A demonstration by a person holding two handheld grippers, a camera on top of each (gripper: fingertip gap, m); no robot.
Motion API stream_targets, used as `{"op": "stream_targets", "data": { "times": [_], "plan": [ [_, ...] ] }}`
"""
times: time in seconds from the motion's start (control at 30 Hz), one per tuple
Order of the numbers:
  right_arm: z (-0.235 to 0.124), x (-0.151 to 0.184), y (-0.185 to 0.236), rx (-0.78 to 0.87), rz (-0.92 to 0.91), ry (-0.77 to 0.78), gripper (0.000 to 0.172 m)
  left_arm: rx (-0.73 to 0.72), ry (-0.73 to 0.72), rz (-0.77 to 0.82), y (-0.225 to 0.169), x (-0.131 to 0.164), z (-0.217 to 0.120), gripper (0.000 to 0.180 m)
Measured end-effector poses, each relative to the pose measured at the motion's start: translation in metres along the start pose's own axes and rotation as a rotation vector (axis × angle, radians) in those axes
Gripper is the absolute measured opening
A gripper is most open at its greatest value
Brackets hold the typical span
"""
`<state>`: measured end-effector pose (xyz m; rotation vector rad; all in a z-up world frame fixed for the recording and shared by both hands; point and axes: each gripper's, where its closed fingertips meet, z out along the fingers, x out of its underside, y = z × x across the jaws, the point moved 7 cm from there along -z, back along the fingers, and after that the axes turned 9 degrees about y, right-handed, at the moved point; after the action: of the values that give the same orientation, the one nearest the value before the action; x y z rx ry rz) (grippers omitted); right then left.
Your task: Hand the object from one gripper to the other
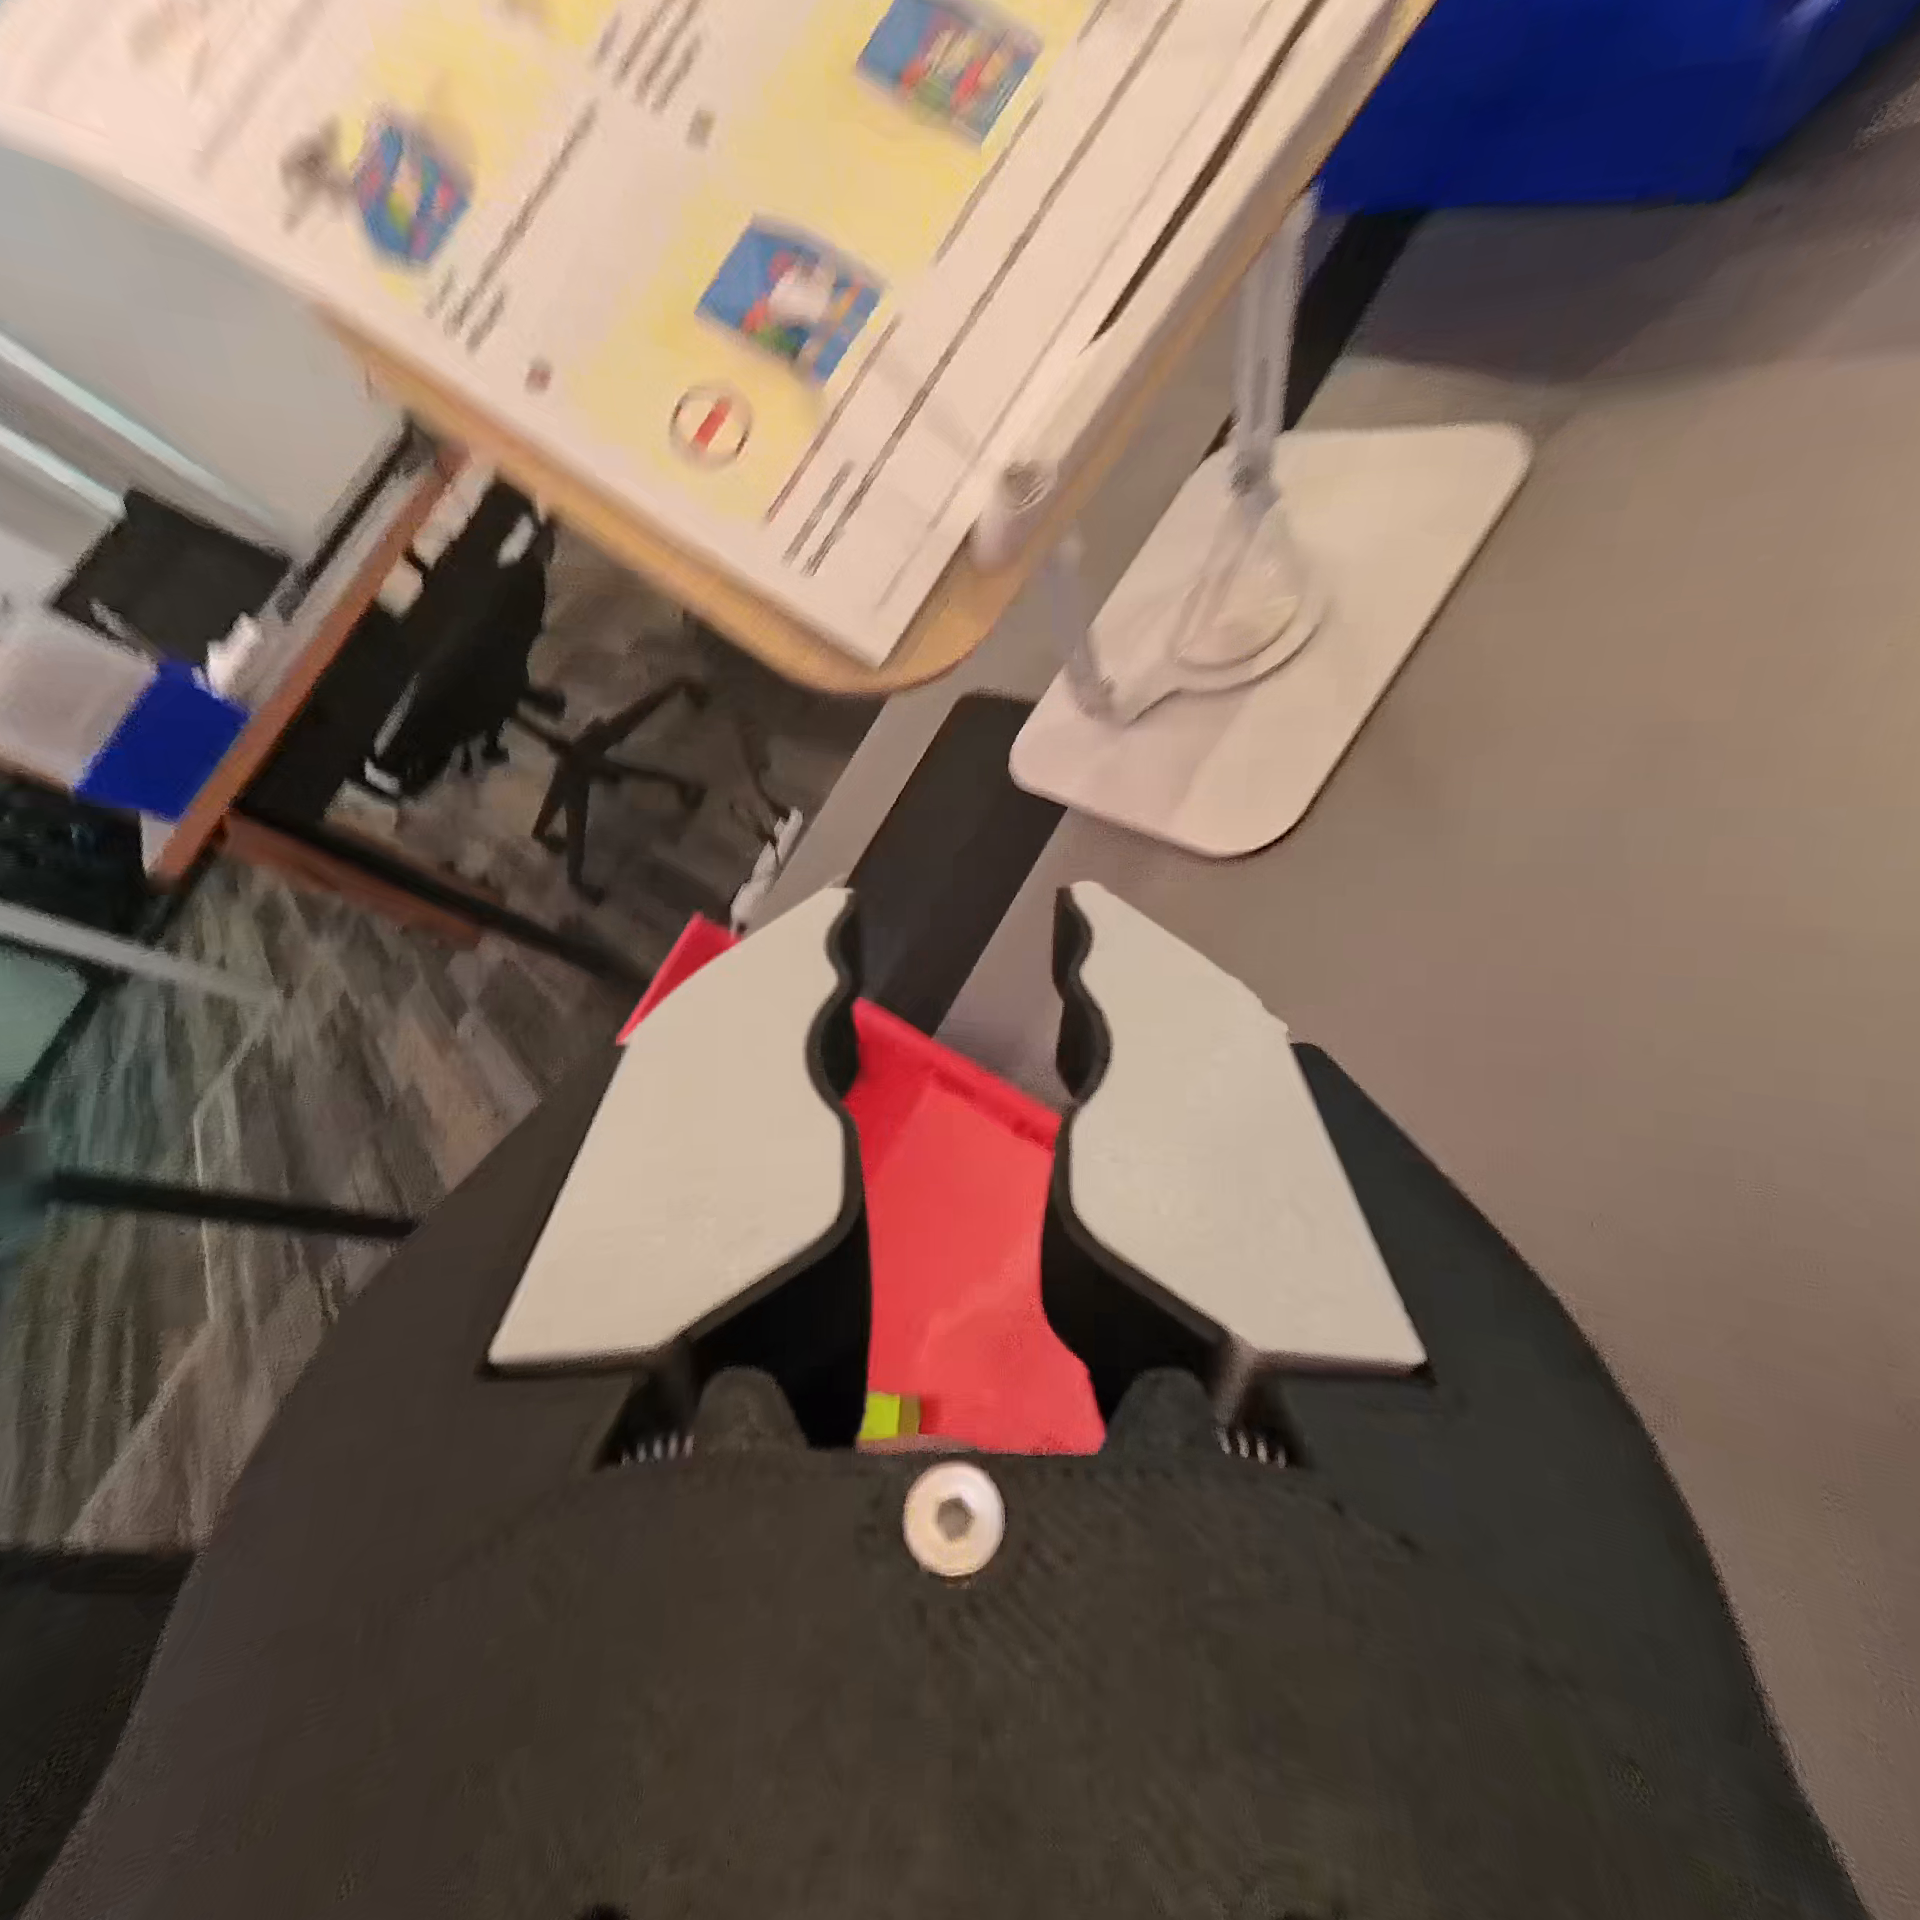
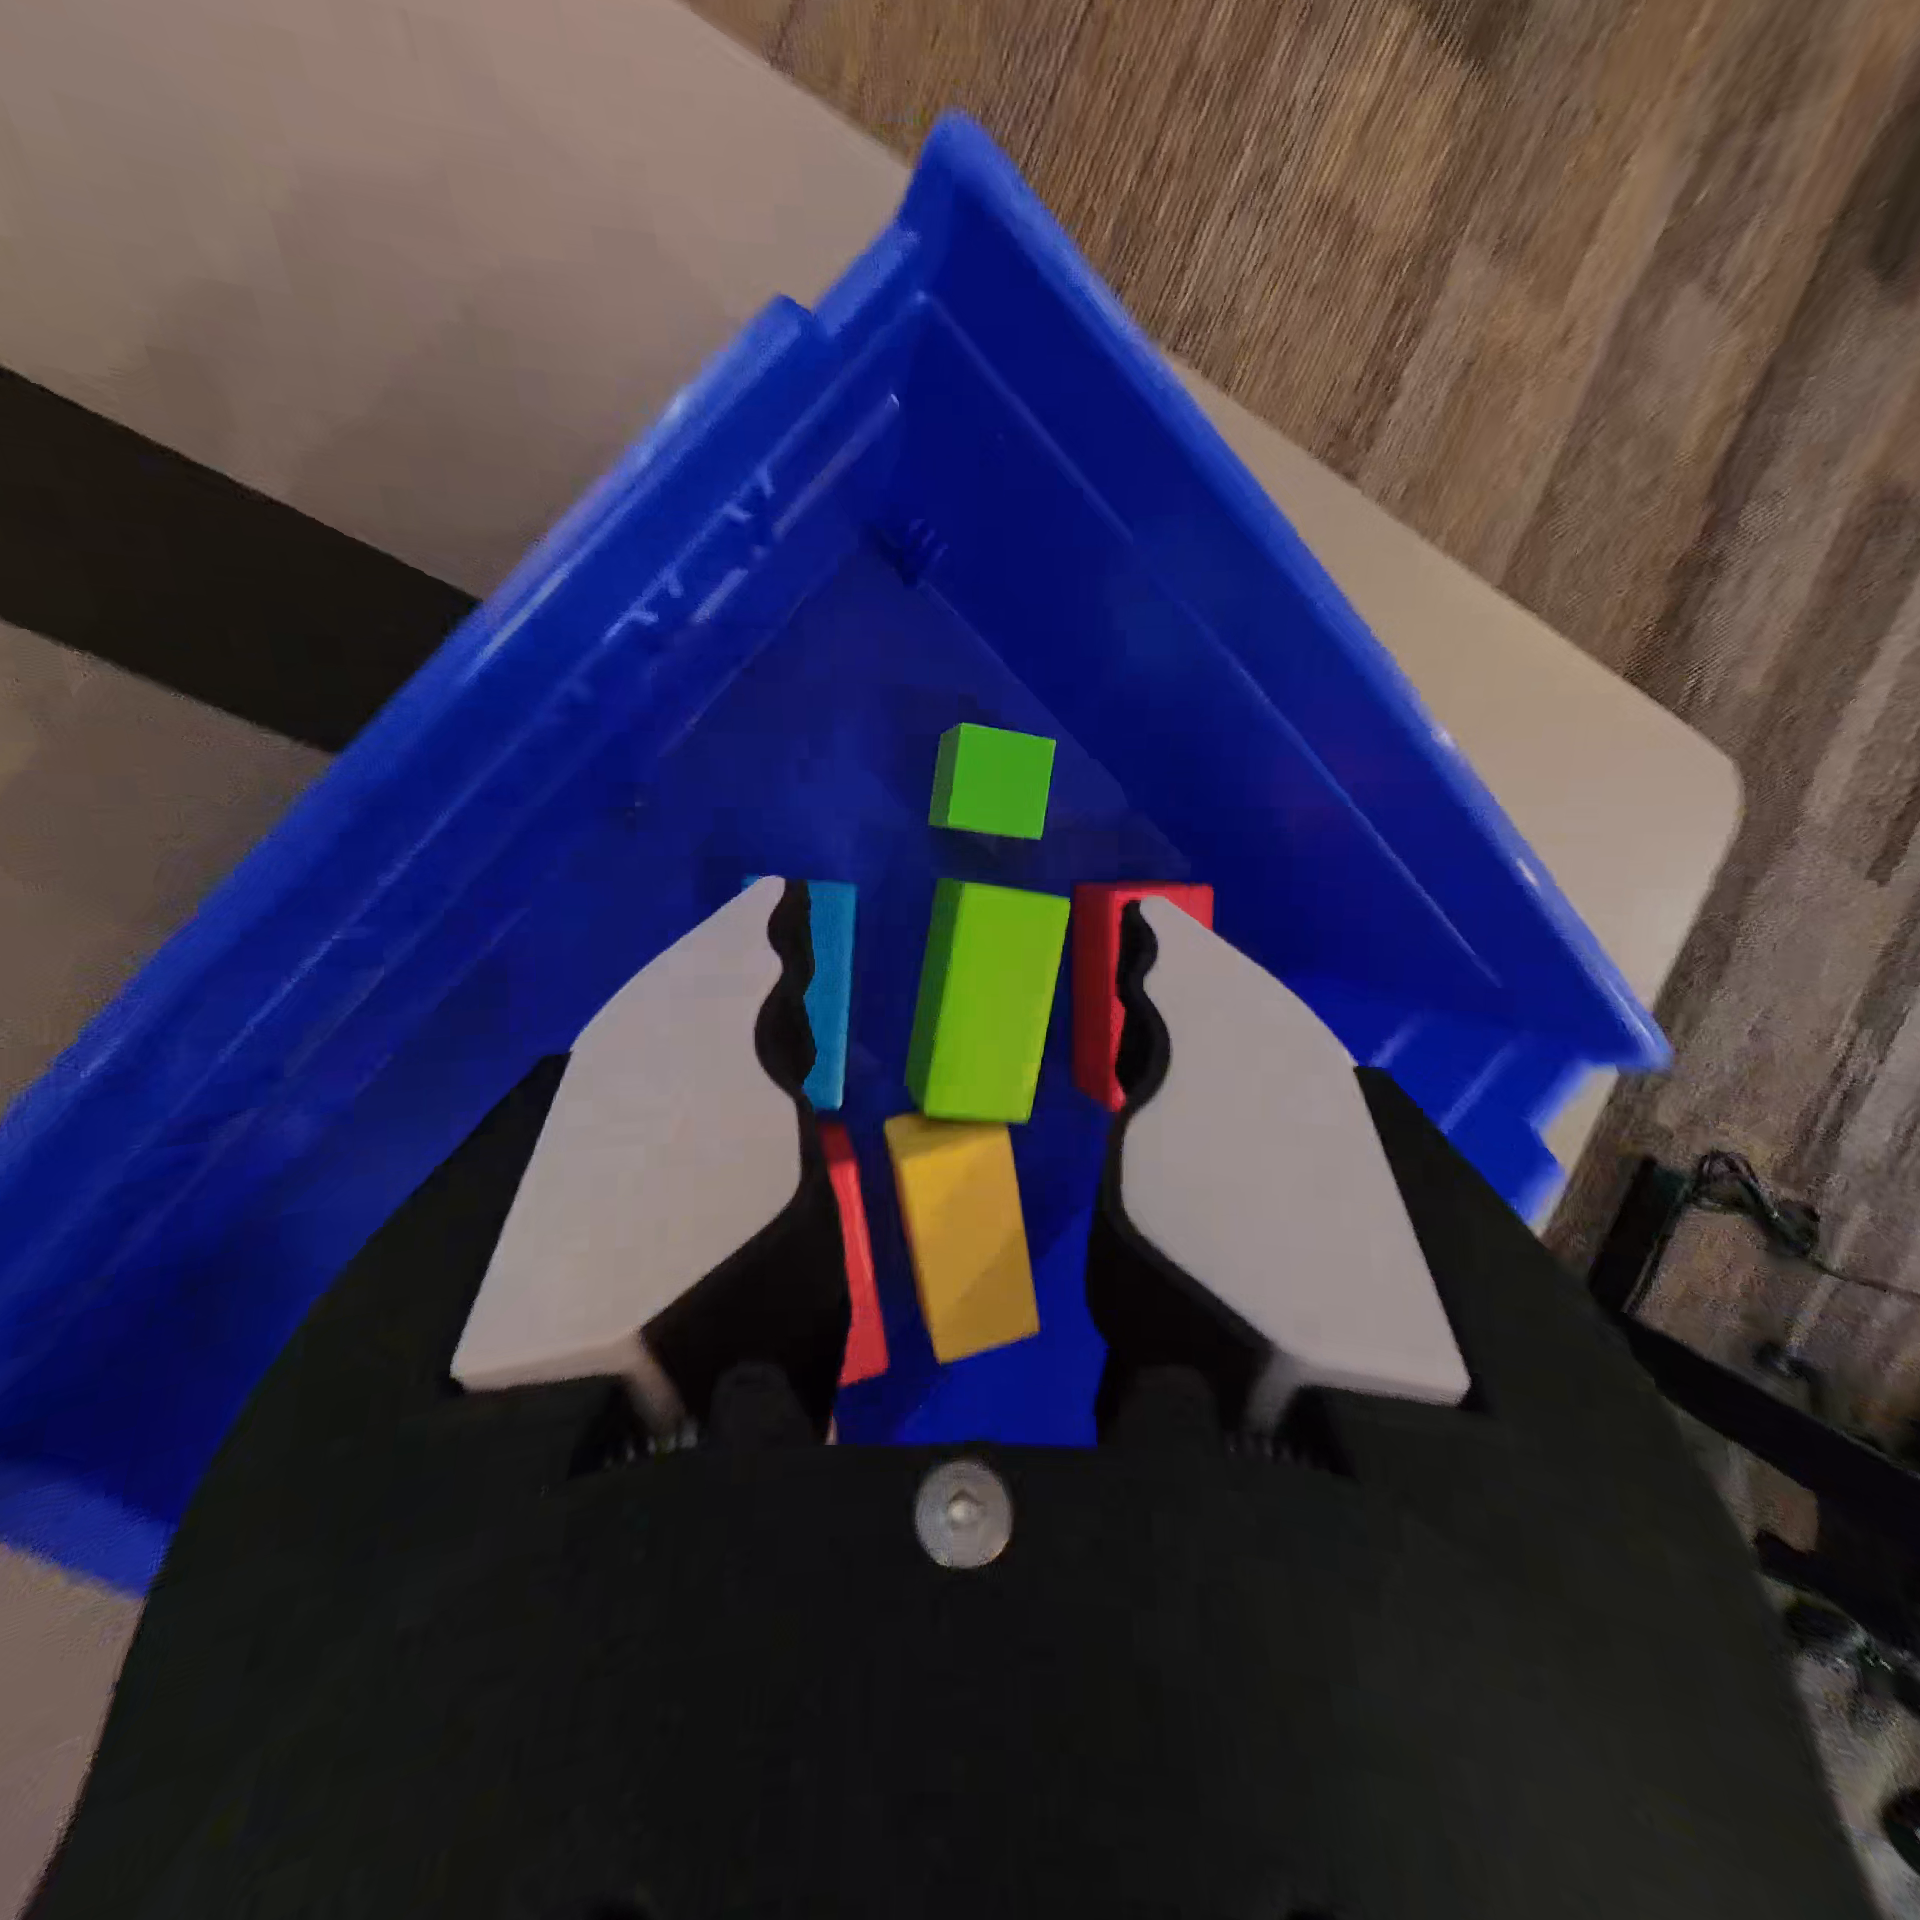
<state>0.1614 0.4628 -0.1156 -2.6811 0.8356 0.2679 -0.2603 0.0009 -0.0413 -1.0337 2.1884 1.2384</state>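
Right gripper [image 2: 961, 997] released, pads clear of the long green block [image 2: 985, 1003] lying in the blue bin [image 2: 1299, 582]. Left gripper [image 1: 951, 997] also spread, empty. Risk: closing on neighbouring blocks instead.

green blocks [image 2: 985, 997]: 2 | red blocks [image 2: 1099, 997]: 2 | yellow block [image 2: 966, 1236]: 1 | light-blue block [image 2: 831, 987]: 1 | blue bin [image 2: 1195, 582]: 1

Both grippers [image 1: 954, 904] [image 2: 954, 899]: black textured bodies, pale grey fingers, wavy black inner edges, silver hex screw.

Blue bin [image 2: 1299, 582] — green [image 2: 987, 997], yellow [image 2: 966, 1236], red [image 2: 1096, 987] blocks; red bin [image 1: 956, 1195].
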Motion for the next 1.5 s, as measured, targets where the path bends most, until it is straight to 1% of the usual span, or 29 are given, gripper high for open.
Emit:
{"op": "stream_targets", "data": {
  "times": [0.1,0.13,0.2,0.27,0.4,0.47,0.57,0.7,0.77,0.8,0.83,0.87,0.93,0.97,1.0,1.07,1.17,1.23,1.27,1.37,1.4,1.47,1.5],
  "plan": [
    [-0.042,0.018,0.020,-0.007,-0.004,-0.132,0.050,0.017,0.123,-0.094,0.034,0.025,0.026,0.047],
    [-0.054,0.025,0.028,0.004,-0.011,-0.161,0.051,0.038,0.160,-0.104,0.043,0.035,0.038,0.051],
    [-0.074,0.037,0.044,0.014,-0.031,-0.213,0.048,0.074,0.247,-0.113,0.058,0.055,0.063,0.053],
    [-0.090,0.048,0.062,0.008,-0.059,-0.251,0.047,0.094,0.299,-0.074,0.070,0.073,0.087,0.054],
    [-0.108,0.063,0.089,-0.020,-0.110,-0.289,0.045,0.220,0.304,0.013,0.077,0.095,0.129,0.048],
    [-0.114,0.067,0.099,-0.036,-0.124,-0.302,0.045,0.254,0.325,0.077,0.081,0.104,0.147,0.046],
    [-0.122,0.070,0.111,-0.047,-0.144,-0.319,0.044,0.281,0.351,0.149,0.088,0.115,0.169,0.046],
    [-0.126,0.070,0.122,-0.054,-0.161,-0.323,0.043,0.336,0.386,0.209,0.087,0.124,0.193,0.049],
    [-0.127,0.068,0.125,-0.054,-0.169,-0.324,0.043,0.354,0.451,0.233,0.084,0.129,0.201,0.048],
    [-0.127,0.067,0.127,-0.053,-0.172,-0.324,0.043,0.376,0.484,0.215,0.082,0.133,0.203,0.050],
    [-0.128,0.066,0.128,-0.054,-0.175,-0.324,0.043,0.393,0.502,0.186,0.080,0.135,0.204,0.056],
    [-0.128,0.065,0.129,-0.057,-0.176,-0.327,0.043,0.392,0.498,0.163,0.079,0.135,0.202,0.057],
    [-0.129,0.064,0.130,-0.065,-0.178,-0.336,0.043,0.409,0.519,0.139,0.074,0.133,0.189,0.051],
    [-0.130,0.064,0.131,-0.066,-0.179,-0.339,0.043,0.464,0.534,0.143,0.068,0.133,0.179,0.039],
    [-0.130,0.063,0.131,-0.066,-0.181,-0.343,0.043,0.502,0.543,0.142,0.061,0.133,0.170,0.039],
    [-0.131,0.062,0.133,-0.070,-0.185,-0.349,0.043,0.447,0.512,0.165,0.061,0.132,0.158,0.043],
    [-0.133,0.058,0.140,-0.083,-0.196,-0.358,0.043,0.367,0.469,0.126,0.070,0.130,0.158,0.053],
    [-0.133,0.056,0.145,-0.089,-0.205,-0.357,0.043,0.346,0.532,0.097,0.076,0.137,0.170,0.060],
    [-0.134,0.056,0.147,-0.086,-0.208,-0.357,0.043,0.321,0.581,0.068,0.080,0.141,0.178,0.063],
    [-0.136,0.056,0.152,-0.090,-0.216,-0.364,0.043,0.360,0.667,-0.100,0.079,0.149,0.198,0.066],
    [-0.137,0.056,0.153,-0.090,-0.218,-0.366,0.043,0.355,0.665,-0.165,0.080,0.147,0.201,0.066],
    [-0.136,0.057,0.155,-0.094,-0.224,-0.366,0.043,0.364,0.676,-0.268,0.080,0.148,0.204,0.061],
    [-0.136,0.057,0.155,-0.095,-0.227,-0.368,0.043,0.375,0.672,-0.307,0.079,0.148,0.204,0.054]
  ]
}}
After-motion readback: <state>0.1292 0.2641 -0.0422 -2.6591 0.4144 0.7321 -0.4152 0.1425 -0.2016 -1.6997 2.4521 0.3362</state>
